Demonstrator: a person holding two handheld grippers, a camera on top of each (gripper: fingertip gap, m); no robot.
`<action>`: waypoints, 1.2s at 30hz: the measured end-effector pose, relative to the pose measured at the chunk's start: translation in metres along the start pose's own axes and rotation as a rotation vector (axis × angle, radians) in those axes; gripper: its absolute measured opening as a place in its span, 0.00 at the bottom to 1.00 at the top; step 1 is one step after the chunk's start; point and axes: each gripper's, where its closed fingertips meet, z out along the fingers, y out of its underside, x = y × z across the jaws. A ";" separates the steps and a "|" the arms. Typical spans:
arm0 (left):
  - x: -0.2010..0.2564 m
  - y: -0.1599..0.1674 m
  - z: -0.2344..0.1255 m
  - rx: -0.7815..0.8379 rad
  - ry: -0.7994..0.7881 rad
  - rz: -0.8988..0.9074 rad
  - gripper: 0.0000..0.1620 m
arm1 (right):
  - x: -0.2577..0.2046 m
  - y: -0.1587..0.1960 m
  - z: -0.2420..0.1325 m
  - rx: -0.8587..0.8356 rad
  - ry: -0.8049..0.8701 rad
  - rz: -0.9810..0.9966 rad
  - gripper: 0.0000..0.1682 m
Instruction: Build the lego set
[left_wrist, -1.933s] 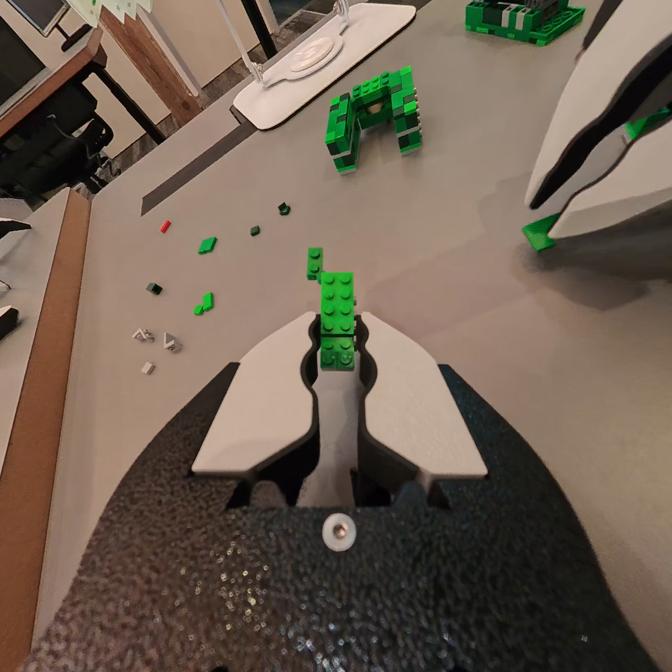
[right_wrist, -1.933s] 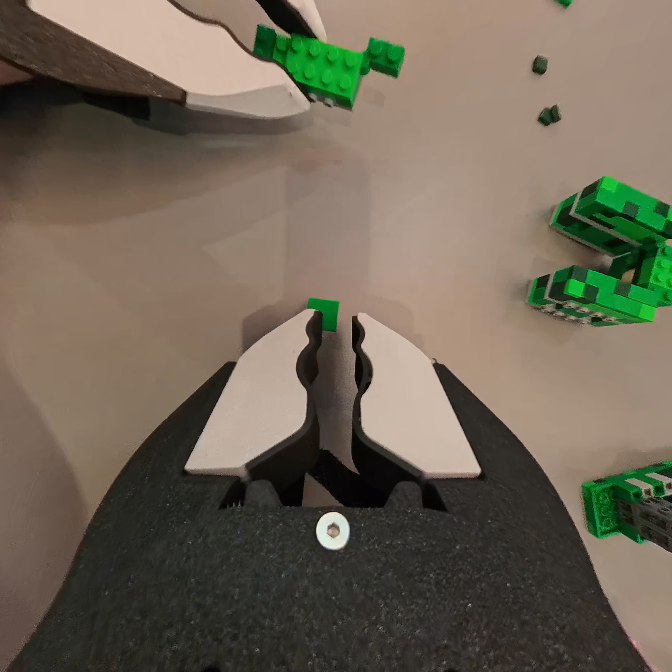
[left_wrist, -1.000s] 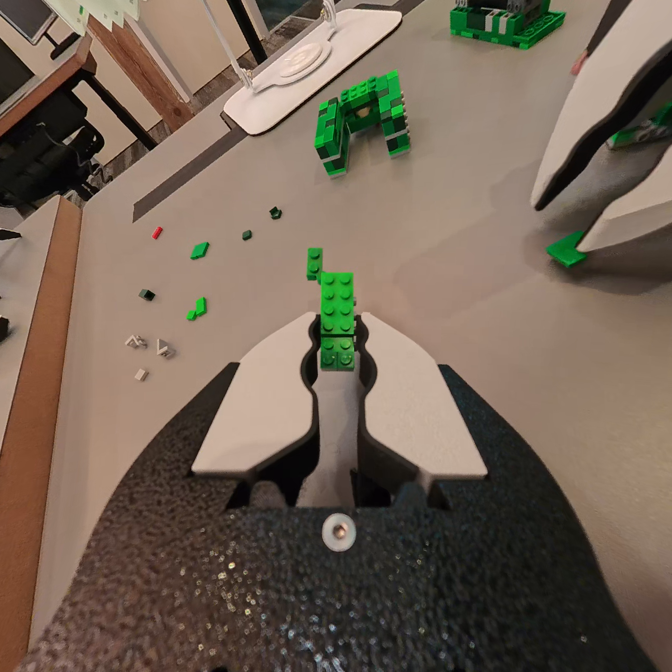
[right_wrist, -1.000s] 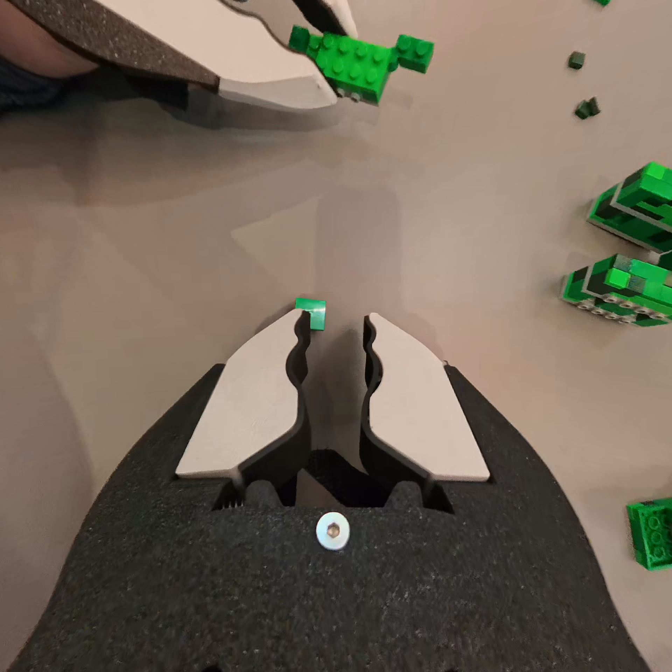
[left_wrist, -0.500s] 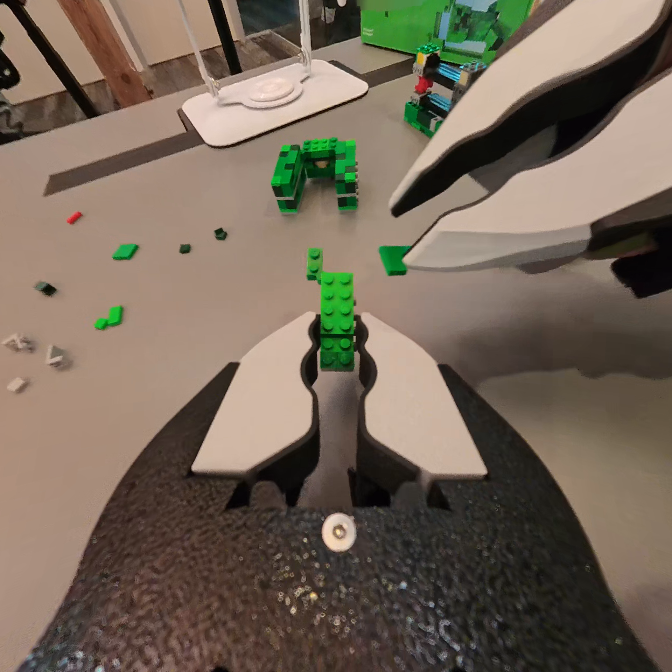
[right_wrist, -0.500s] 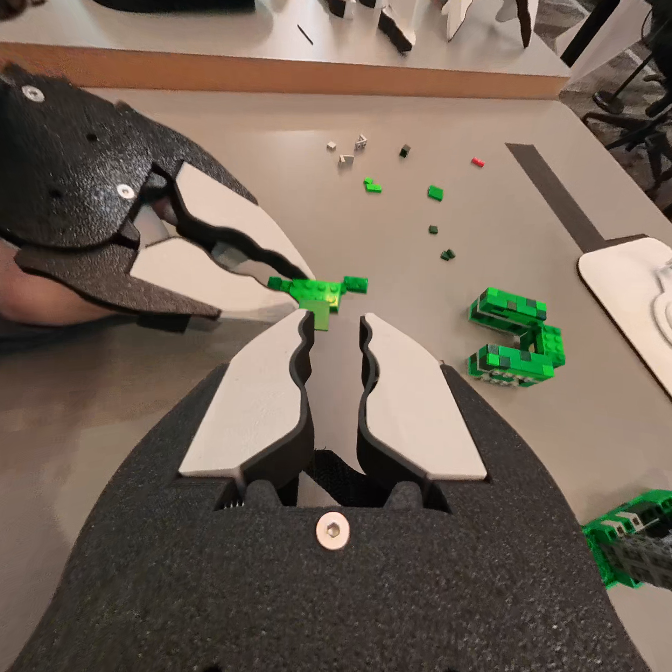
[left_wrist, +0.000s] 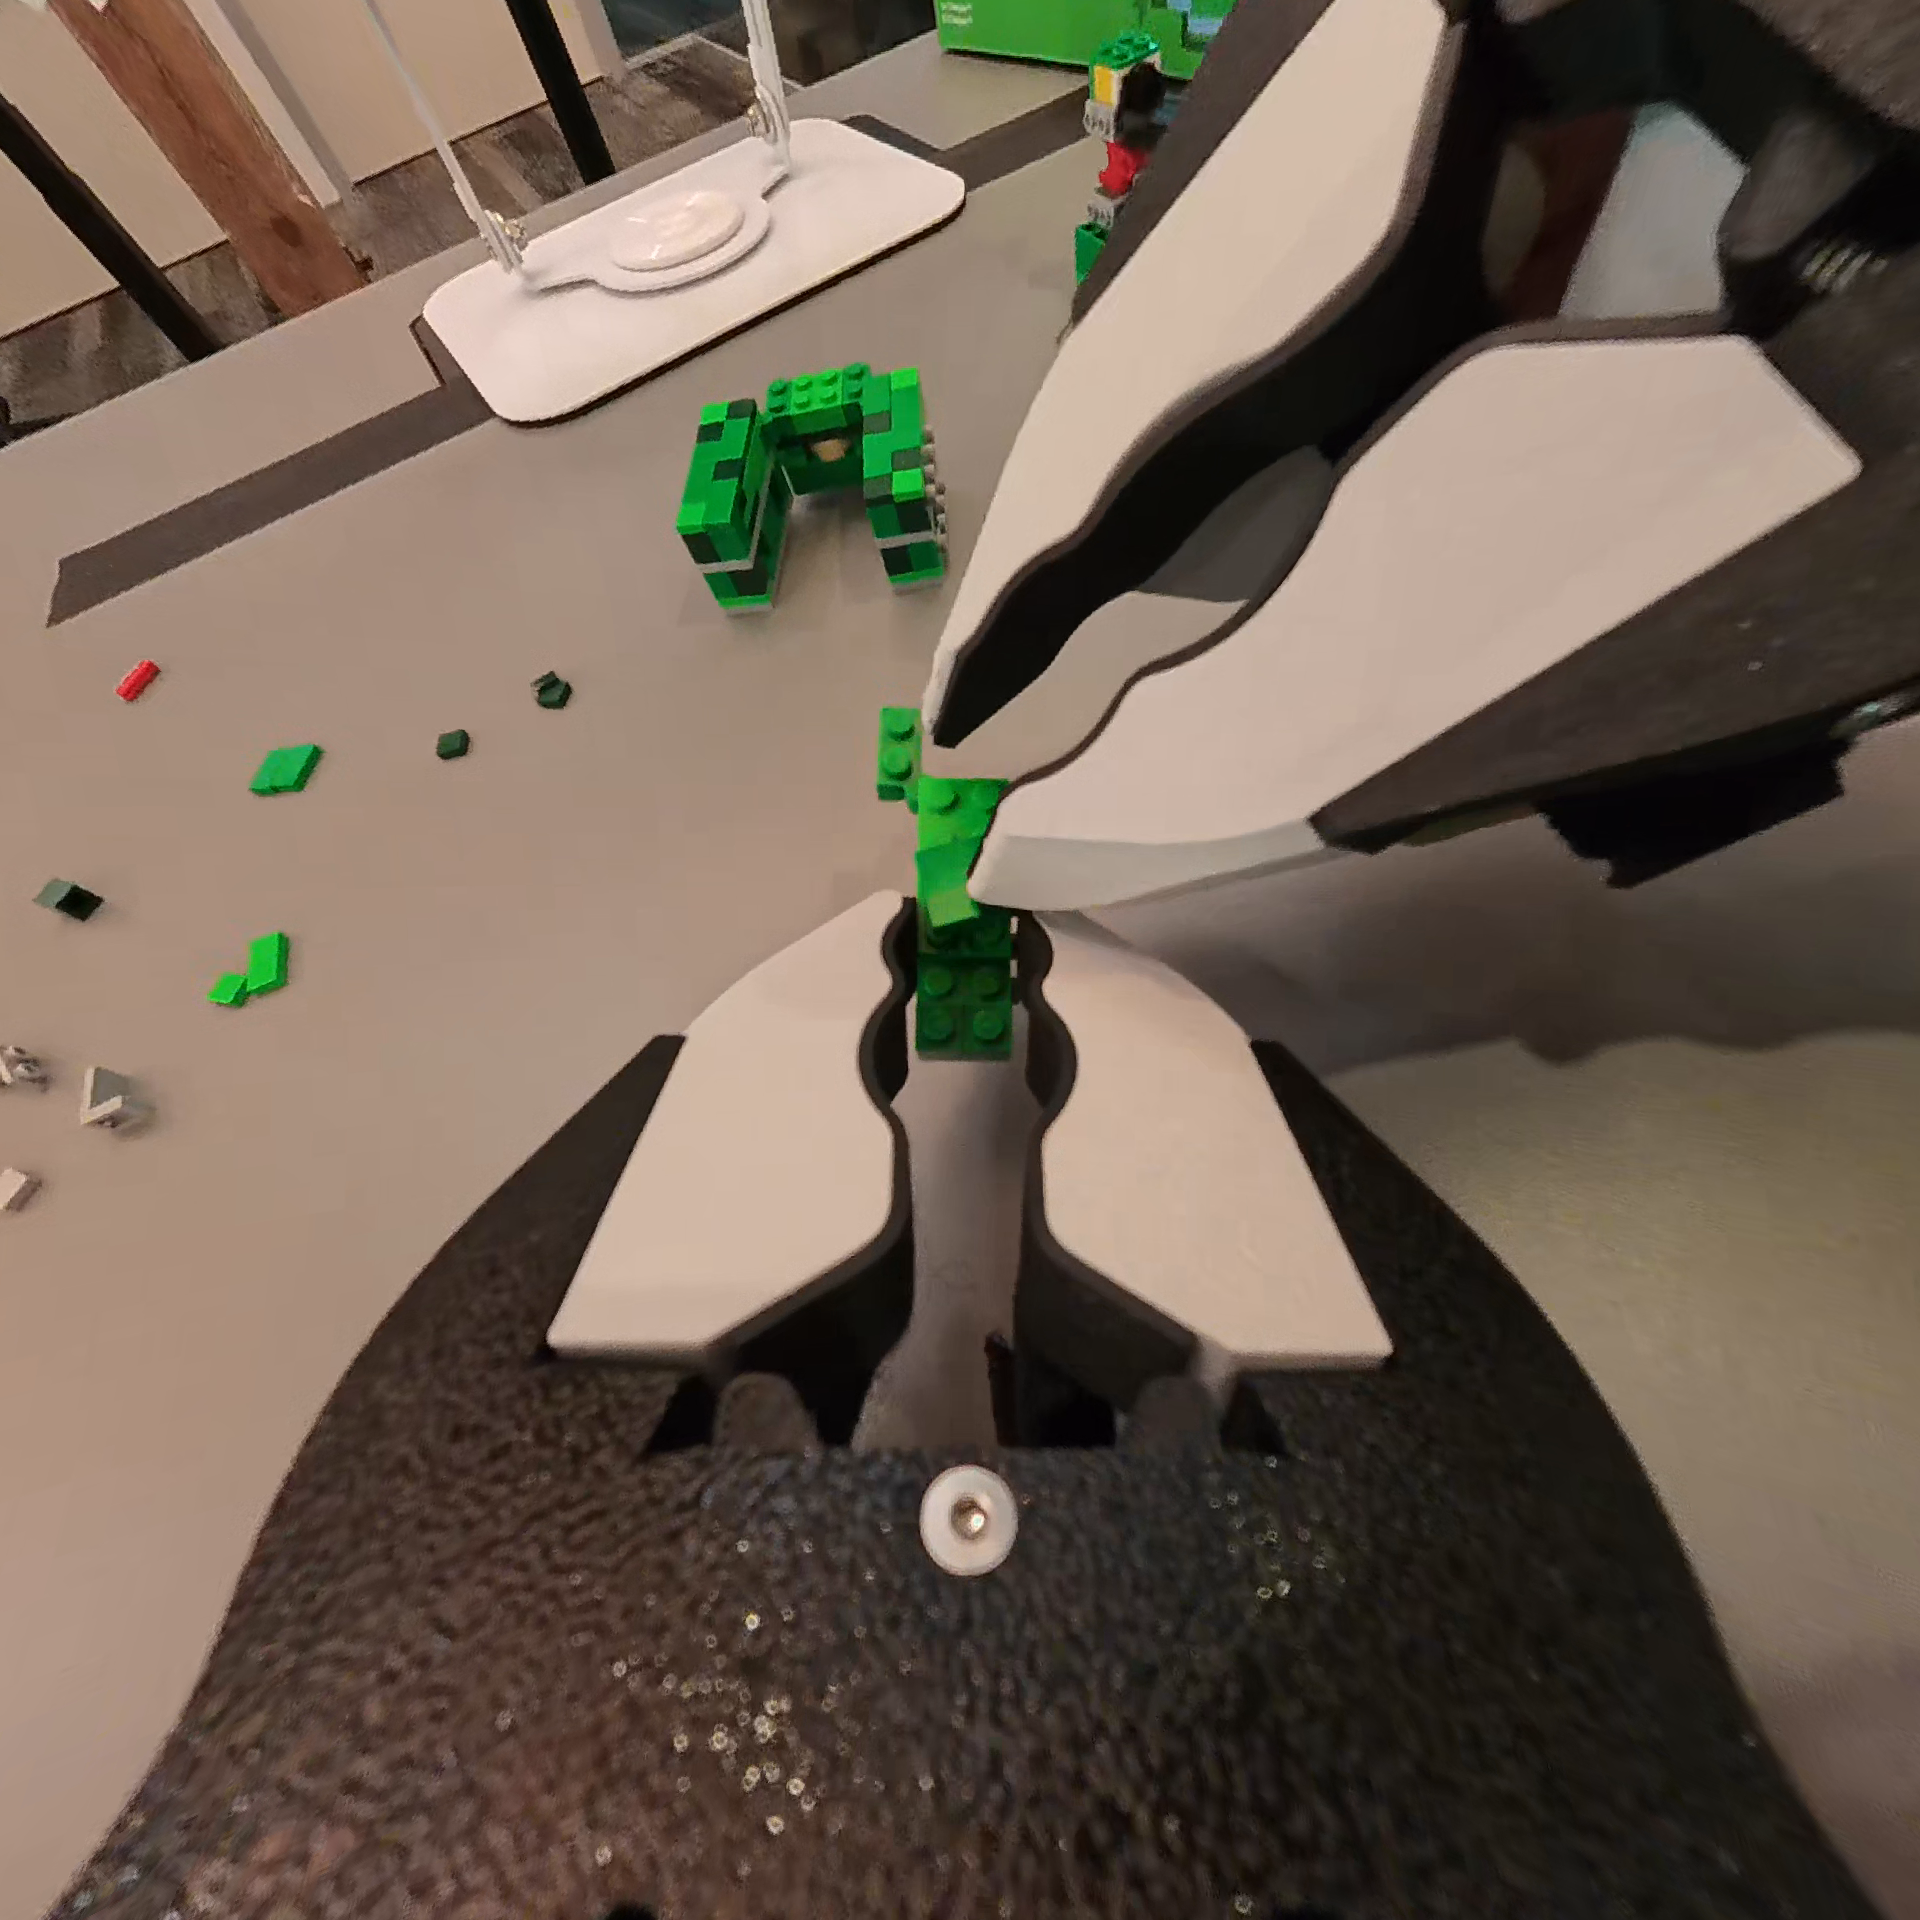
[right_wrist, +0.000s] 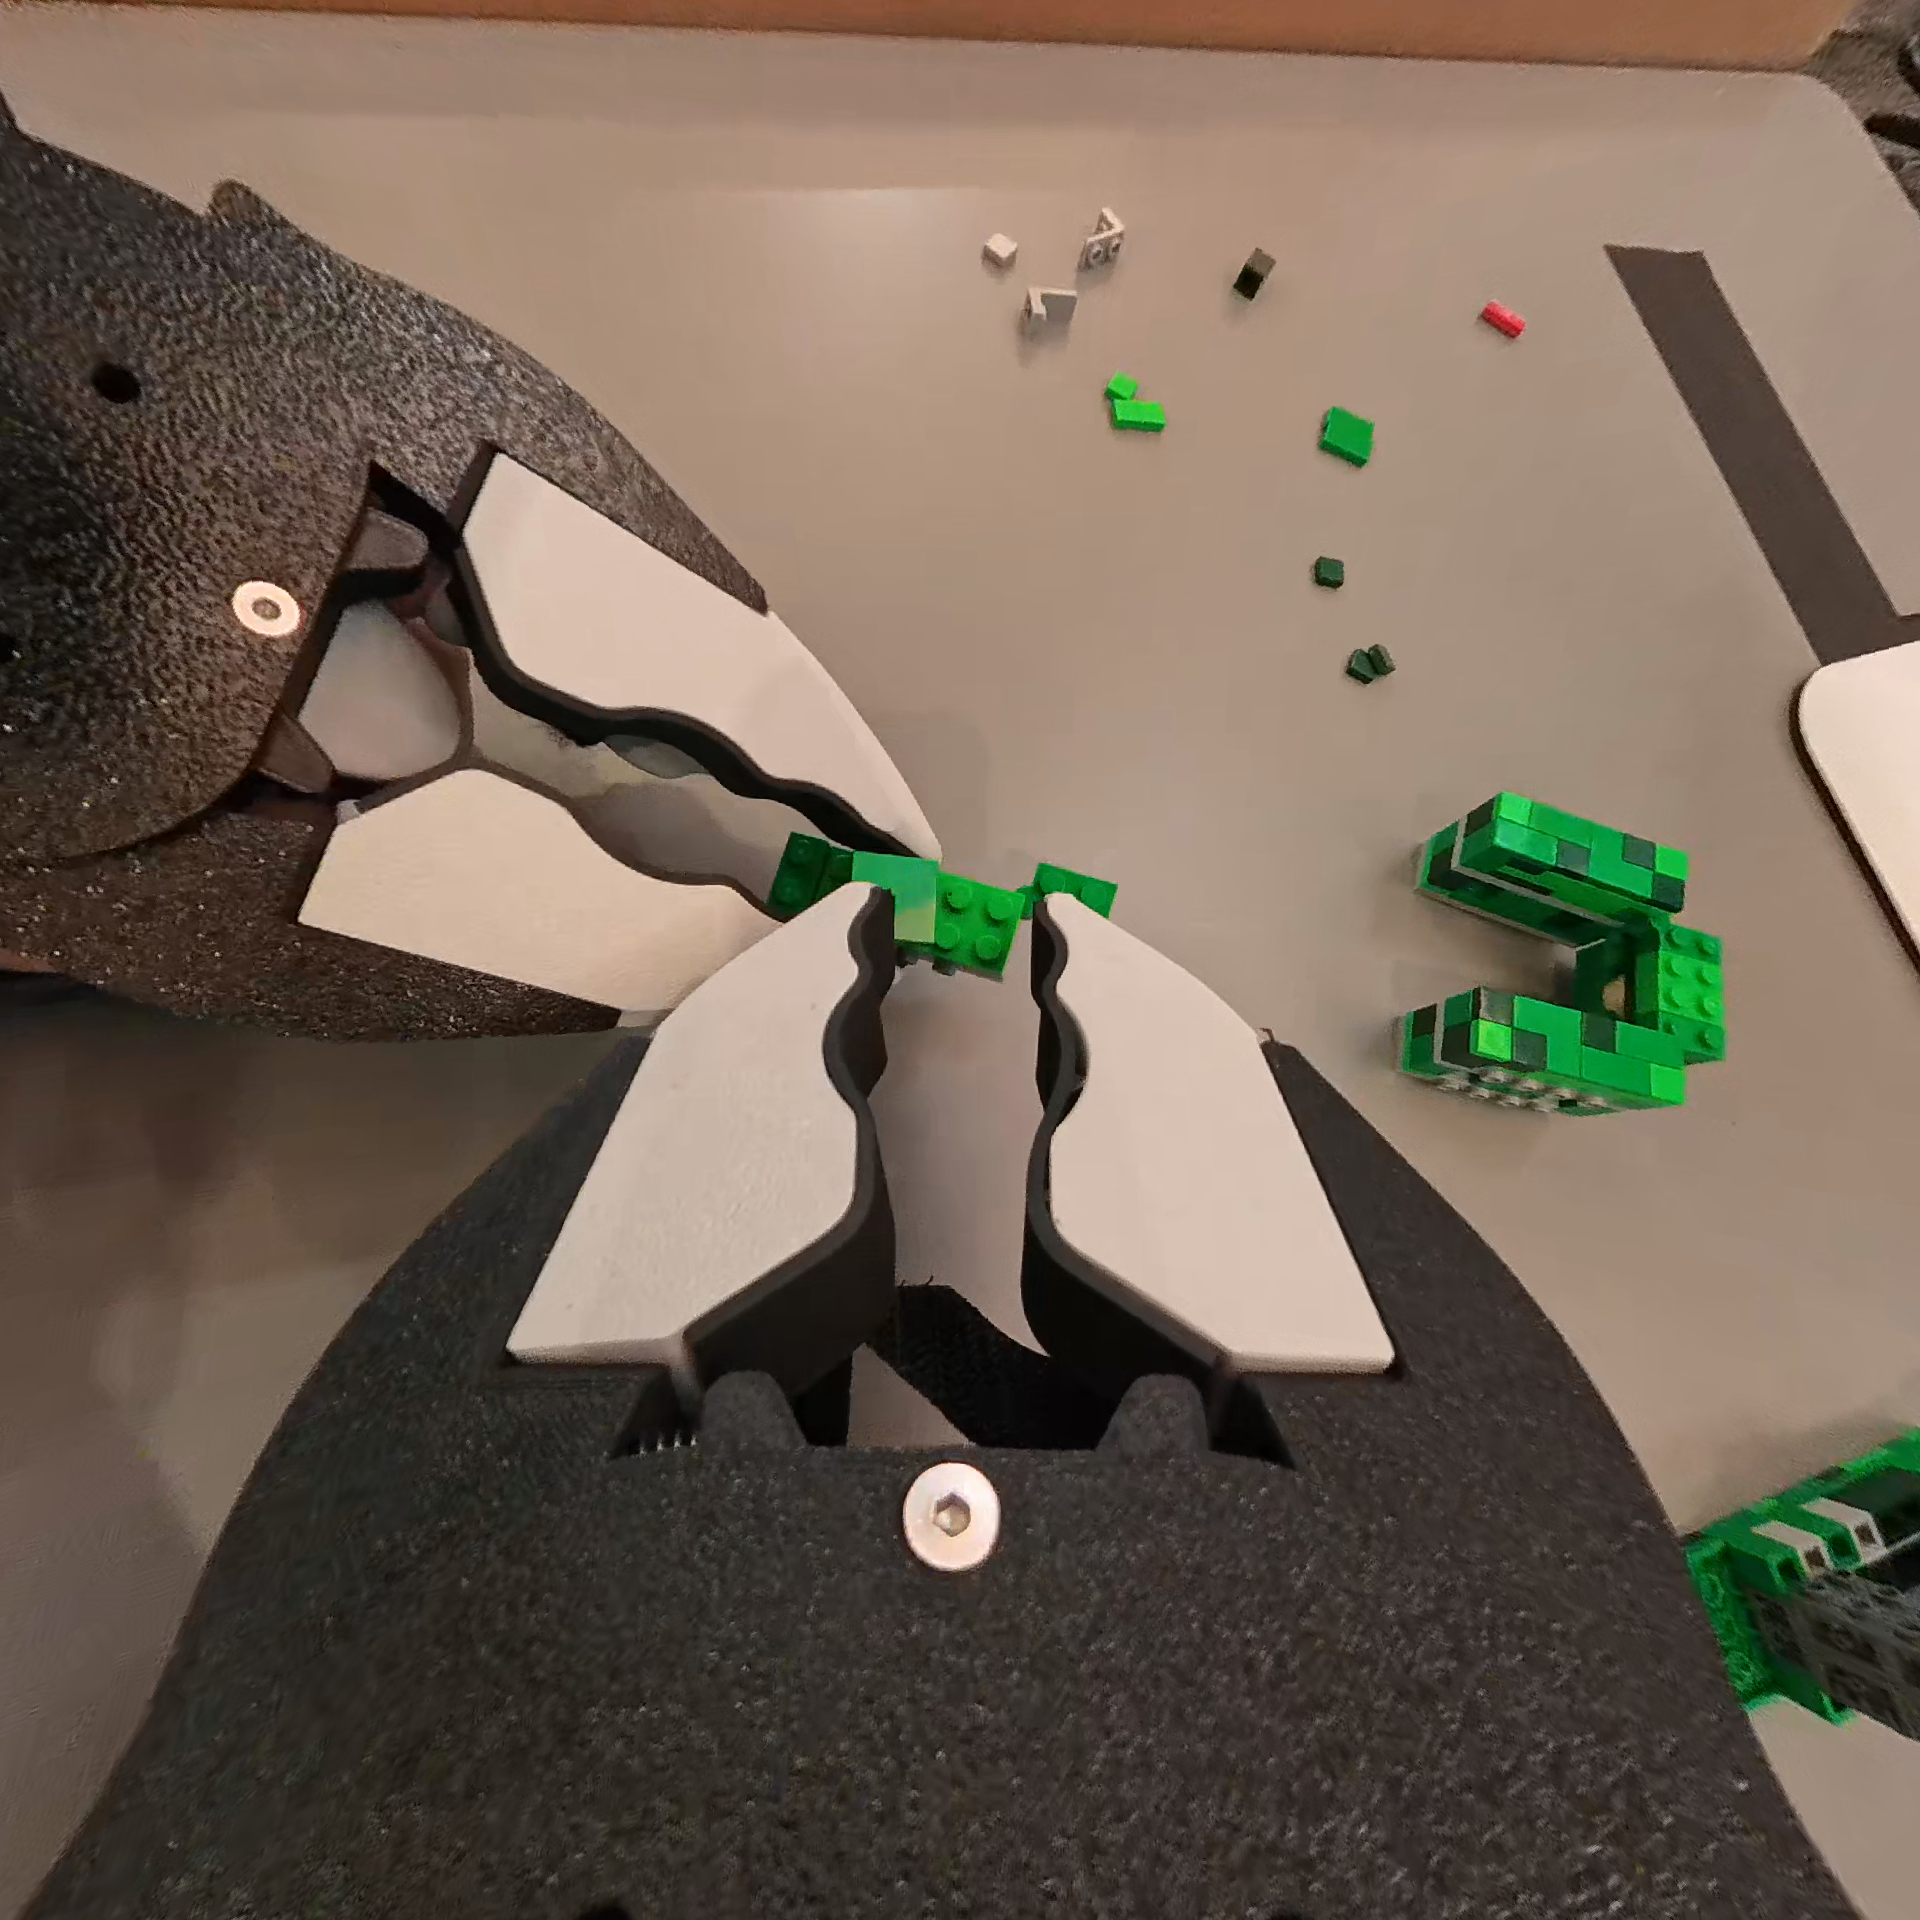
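Grey table (left_wrist: 416, 1299) spreads wide under everything, a white stand base (left_wrist: 696, 281) at its far edge. Left gripper (left_wrist: 961, 914) hangs above the table, jaws clenched on the near end of a green brick assembly (left_wrist: 961, 997), which juts forward in the air. Right gripper (right_wrist: 961, 914) comes in from the side, jaws parted around that assembly, a flat green tile (right_wrist: 909, 899) stuck against its left fingertip and lying tilted on the studs. Whether that tile is pinched, I cannot tell. Beyond them, a green arch-shaped build (left_wrist: 821, 478) lies on the table. Another green and grey build (right_wrist: 1818, 1579) peeks in at the right gripper's side. Loose bits are scattered farther left: green tiles (left_wrist: 283, 769), grey pieces (left_wrist: 109, 1096), one red piece (left_wrist: 137, 677).
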 end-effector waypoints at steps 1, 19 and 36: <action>0.000 0.000 0.000 0.003 0.005 -0.006 0.11 | 0.000 0.000 0.000 -0.004 -0.003 -0.003 0.15; 0.002 -0.001 0.000 0.025 0.042 -0.014 0.11 | -0.002 -0.001 -0.004 -0.041 -0.101 -0.054 0.18; 0.007 0.000 0.001 0.008 0.049 0.054 0.11 | 0.001 0.008 -0.001 -0.114 -0.088 -0.104 0.17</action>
